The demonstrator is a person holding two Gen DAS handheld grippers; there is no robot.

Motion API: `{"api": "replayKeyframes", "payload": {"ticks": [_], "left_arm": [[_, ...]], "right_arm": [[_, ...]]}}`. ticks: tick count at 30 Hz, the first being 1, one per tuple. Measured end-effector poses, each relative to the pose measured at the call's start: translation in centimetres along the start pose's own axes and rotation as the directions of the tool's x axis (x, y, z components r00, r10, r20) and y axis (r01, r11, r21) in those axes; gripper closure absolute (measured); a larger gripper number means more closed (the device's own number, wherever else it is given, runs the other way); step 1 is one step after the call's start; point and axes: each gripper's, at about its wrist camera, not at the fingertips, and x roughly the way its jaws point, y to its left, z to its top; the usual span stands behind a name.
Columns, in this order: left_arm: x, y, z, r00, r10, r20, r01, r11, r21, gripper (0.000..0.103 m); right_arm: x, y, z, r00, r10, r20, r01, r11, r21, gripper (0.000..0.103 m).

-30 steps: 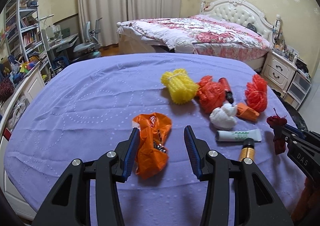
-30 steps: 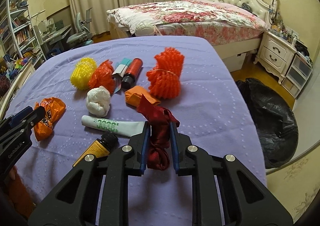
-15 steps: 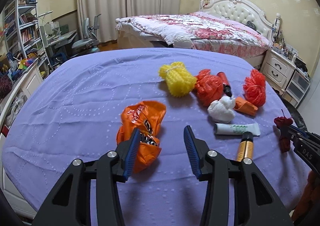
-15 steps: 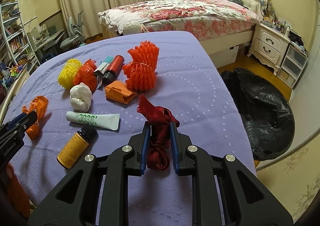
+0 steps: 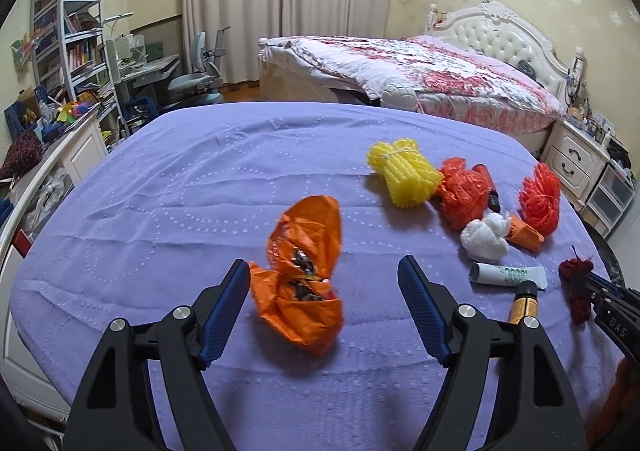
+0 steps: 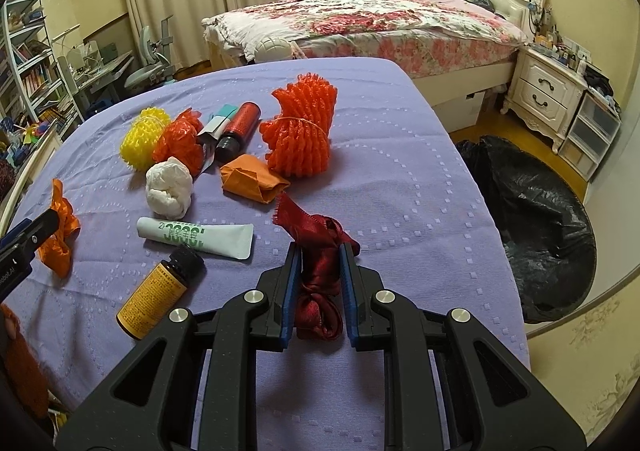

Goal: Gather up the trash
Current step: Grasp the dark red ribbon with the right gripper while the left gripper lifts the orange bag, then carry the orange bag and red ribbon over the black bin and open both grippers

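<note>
Pickup step: right gripper loaded, left lining up on a wrapper.

Left wrist: left gripper [image 5: 324,297] jaws were opening around the crumpled orange plastic wrapper [image 5: 306,279] on the purple bedspread [image 5: 160,211], not pinching; closing comes next. Right wrist: right gripper [image 6: 320,283] was clamped on a dark red ribbon bundle [image 6: 320,263]; black bin bag [image 6: 536,223] lay on the floor, next destination.

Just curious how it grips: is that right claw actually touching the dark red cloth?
Touching. The right wrist view shows the right gripper shut on the dark red cloth, both blue pads pressing its sides.
</note>
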Motion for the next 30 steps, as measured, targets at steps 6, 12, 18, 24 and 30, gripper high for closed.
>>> {"api": "replayKeyframes", "payload": {"ticks": [6, 12, 18, 24, 30], "left_arm": [[0.5, 1.1, 0.1, 1.0, 0.021, -0.011, -0.021, 1.0, -0.014, 0.028], [2.3, 1.4, -0.1, 0.996, 0.029, -0.082, -0.03, 1.0, -0.009, 0.028], [3.0, 2.1, -0.6, 0.991, -0.013, -0.134, 0.007, 0.999, -0.046, 0.054], [2.3, 1.8, -0.7, 0.993, -0.021, -0.116, 0.017, 0.999, -0.037, 0.058], [0.6, 0.3, -0.1, 0.997, -0.052, -0.062, 0.051, 0.999, -0.021, 0.059]], "right_arm": [[0.2, 0.5, 0.0, 1.0, 0.002, -0.001, -0.002, 1.0, -0.012, 0.084], [0.2, 0.6, -0.1, 1.0, 0.002, -0.001, -0.002, 1.0, -0.013, 0.084], [0.2, 0.6, -0.1, 1.0, 0.002, -0.002, -0.002, 1.0, -0.014, 0.084], [0.2, 0.7, 0.0, 1.0, 0.005, -0.002, -0.005, 1.0, -0.015, 0.084], [-0.4, 0.8, 0.1, 1.0, 0.008, 0.014, -0.007, 1.0, -0.02, 0.084]]}}
